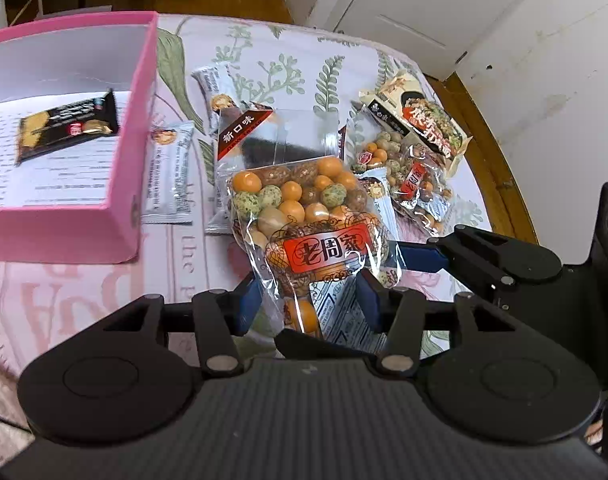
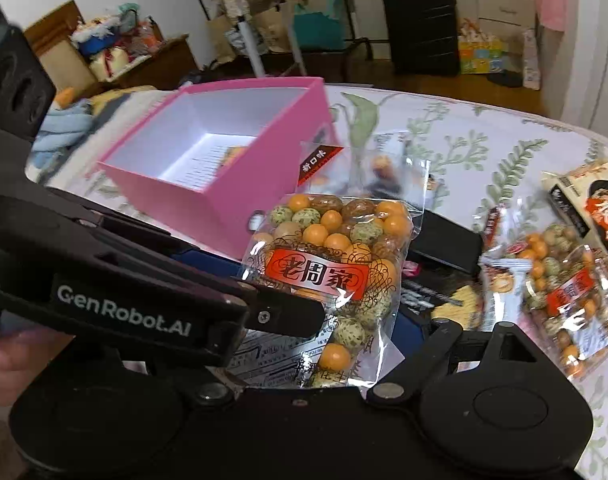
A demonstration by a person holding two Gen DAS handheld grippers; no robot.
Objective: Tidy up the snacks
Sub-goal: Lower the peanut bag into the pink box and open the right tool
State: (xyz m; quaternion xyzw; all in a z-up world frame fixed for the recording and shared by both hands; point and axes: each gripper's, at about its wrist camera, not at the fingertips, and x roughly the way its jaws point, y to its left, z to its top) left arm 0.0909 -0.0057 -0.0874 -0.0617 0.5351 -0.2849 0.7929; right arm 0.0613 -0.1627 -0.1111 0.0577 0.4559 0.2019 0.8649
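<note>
Floral cloth [image 1: 296,60] covers the whole working surface: green fern print, with pink lettering at the near edge. White door [image 1: 423,12] beyond its far side; black suitcase [image 2: 419,24] stands on the wood floor across the room.

Pink box [image 1: 144,120] sits open on the cloth, left of the snack pile. It is white inside, with a printed sheet on the bottom. One dark packet [image 1: 64,128] lies flat in it.

Beige packet [image 1: 419,120] lies at the far right of the pile, overlapping a second nut bag [image 1: 407,184] that lies on the cloth nearer the camera.

Nut bag [image 1: 304,216]: clear plastic, orange, green-speckled and brown coated nuts, red label. It is held upright, lifted off the cloth, just right of the box and outside it.

Two white bars: one [image 1: 172,176] lies against the box wall, the other [image 1: 216,88] farther back, partly behind the nut bag.

Left claw [image 1: 307,304]: blue pads [image 1: 248,304] stand fairly wide, pressed against both side edges of the nut bag's lower end. It is grasping the bag across its width.

Right claw [image 2: 327,340]: comes in from the right, one blue pad at the bag's edge. The left gripper hides its other finger, so I cannot tell whether it grips.
</note>
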